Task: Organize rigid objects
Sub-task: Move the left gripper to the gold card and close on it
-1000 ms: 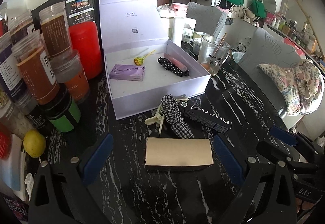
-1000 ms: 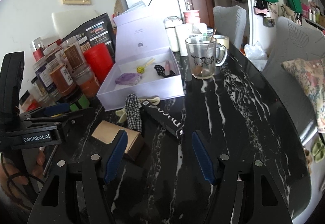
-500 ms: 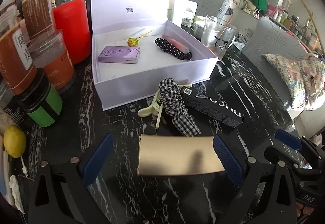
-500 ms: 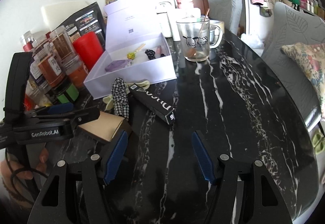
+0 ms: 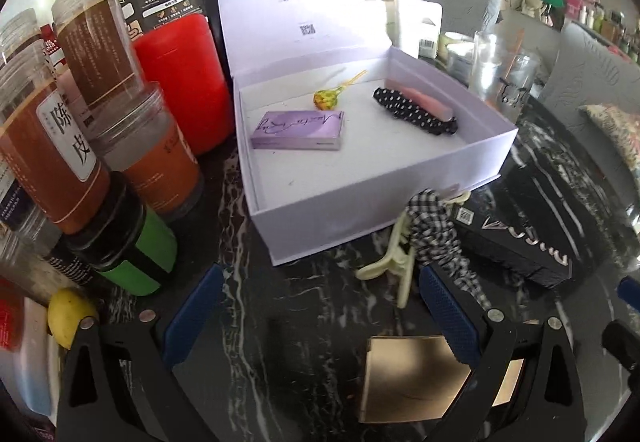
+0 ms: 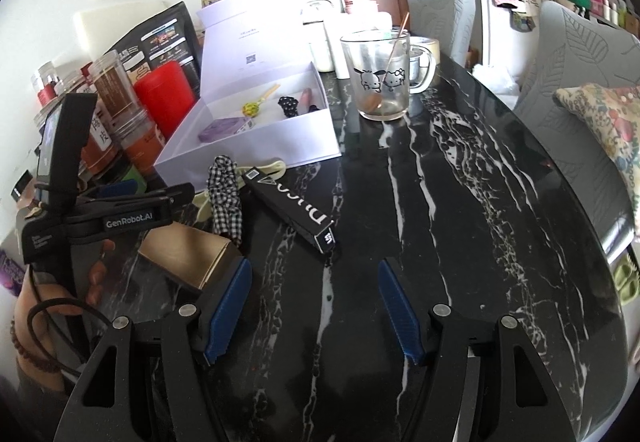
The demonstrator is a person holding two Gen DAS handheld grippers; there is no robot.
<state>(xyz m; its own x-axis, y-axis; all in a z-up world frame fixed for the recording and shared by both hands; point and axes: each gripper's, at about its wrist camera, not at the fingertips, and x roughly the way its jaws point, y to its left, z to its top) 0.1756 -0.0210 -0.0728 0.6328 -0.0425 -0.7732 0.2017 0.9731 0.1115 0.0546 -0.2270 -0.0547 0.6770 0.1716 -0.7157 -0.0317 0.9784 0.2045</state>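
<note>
A gold box [image 5: 408, 378] lies flat on the black marble table, mostly under my left gripper's right finger. My left gripper [image 5: 320, 318] is open, its pads clear of the box. Ahead lie a cream hair claw [image 5: 394, 262], a checked fabric bow [image 5: 434, 226] and a long black box [image 5: 516, 242]. The open white box [image 5: 360, 209] holds a purple card box [image 5: 298, 129], a lollipop [image 5: 326, 97] and a polka-dot hair piece [image 5: 412, 111]. My right gripper [image 6: 314, 308] is open over bare table, with the gold box [image 6: 184, 254] beside its left finger and the black box [image 6: 292, 207] ahead.
Several jars [image 5: 132, 89], a red canister [image 5: 180, 81], a green-banded jar [image 5: 132, 254] and a lemon [image 5: 68, 316] crowd the left. A glass mug [image 6: 378, 77] stands behind the white box. Chairs and a floral cushion [image 6: 600, 121] line the right edge.
My left gripper has moved left, toward the white box; the gold box, centred between its fingers before, now sits low right under the right finger. The right gripper has hardly moved.
</note>
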